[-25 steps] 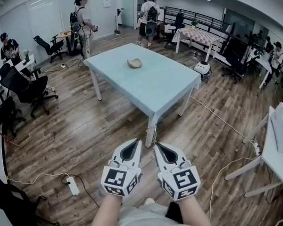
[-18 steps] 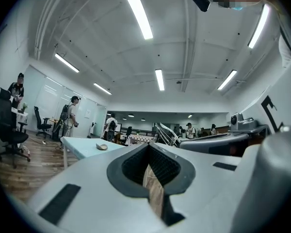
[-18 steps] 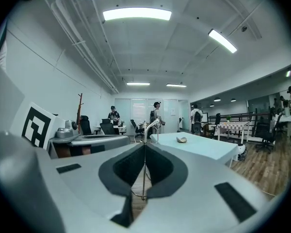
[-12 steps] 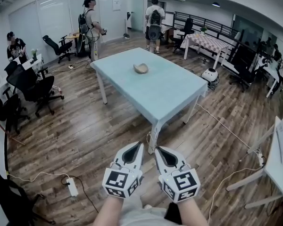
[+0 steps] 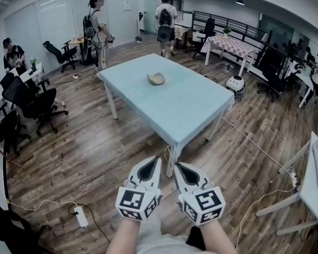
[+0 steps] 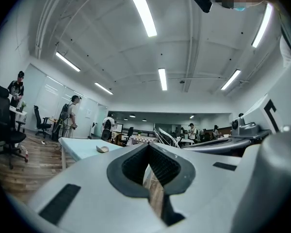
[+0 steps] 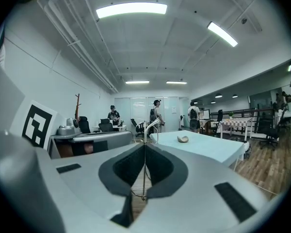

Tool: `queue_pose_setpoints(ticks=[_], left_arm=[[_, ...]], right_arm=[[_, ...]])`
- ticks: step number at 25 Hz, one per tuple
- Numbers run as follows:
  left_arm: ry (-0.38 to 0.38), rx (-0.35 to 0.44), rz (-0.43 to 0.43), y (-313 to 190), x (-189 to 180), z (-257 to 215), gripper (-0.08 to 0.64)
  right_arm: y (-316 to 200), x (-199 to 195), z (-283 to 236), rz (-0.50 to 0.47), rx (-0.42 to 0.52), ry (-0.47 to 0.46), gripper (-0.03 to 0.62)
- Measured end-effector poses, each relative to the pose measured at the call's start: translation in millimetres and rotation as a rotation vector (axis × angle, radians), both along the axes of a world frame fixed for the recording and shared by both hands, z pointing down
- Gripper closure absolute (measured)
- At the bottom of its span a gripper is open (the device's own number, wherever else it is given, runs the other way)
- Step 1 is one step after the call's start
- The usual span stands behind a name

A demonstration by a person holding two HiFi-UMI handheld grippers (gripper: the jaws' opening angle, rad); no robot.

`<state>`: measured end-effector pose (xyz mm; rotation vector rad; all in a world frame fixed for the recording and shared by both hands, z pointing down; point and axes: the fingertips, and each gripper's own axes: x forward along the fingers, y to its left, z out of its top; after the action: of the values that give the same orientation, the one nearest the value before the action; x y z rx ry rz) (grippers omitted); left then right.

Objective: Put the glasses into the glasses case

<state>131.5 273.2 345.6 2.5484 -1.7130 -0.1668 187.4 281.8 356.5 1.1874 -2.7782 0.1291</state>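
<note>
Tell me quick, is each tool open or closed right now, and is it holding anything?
Left tool: closed, holding nothing.
Right tool: closed, holding nothing.

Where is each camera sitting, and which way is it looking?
Head view: on the person's head, facing forward and down at the blue table and floor; shows both forearms, left gripper, right gripper.
Left gripper view: on the left gripper, level along its shut jaws toward the table; right gripper's cube at right.
Right gripper view: on the right gripper, along its shut jaws; left gripper's cube at left.
All share: the table with a small tan thing.
</note>
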Motion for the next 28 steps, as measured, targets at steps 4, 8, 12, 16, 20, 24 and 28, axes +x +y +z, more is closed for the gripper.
queue_pose_setpoints(ticks=[4,8,12,16,20,24,28], left_arm=[[0.003,-0.01,0.011,-30,-13,4,0.552],[0.003,-0.008,0.027,-62,-26,4,0.552],[0.007,-0.014,0.038,-93,-40,6,0.552],[0.013,-0.02,0.044,-122,-57,9,0.552],[0.023,-0.028,0.045,-151,-78,10,0.552],[0.027,-0.023,0.053,-175,-97,7,0.552],[0.042,-0.026,0.056,-197,-112,12,0.552]], right_arm=[[-29,-11,5,0.022,-0.023,-0.007,0.581],[-61,-23,4,0.049,-0.015,-0.014,0.581],[-92,-36,4,0.061,-0.016,-0.013,0.581],[-122,-54,7,0.07,-0.019,-0.003,0.581],[-148,-71,8,0.085,-0.023,0.004,0.581],[-173,-88,7,0.095,-0.028,0.013,0.581],[-193,-102,10,0.101,-0.016,0.021,0.581]])
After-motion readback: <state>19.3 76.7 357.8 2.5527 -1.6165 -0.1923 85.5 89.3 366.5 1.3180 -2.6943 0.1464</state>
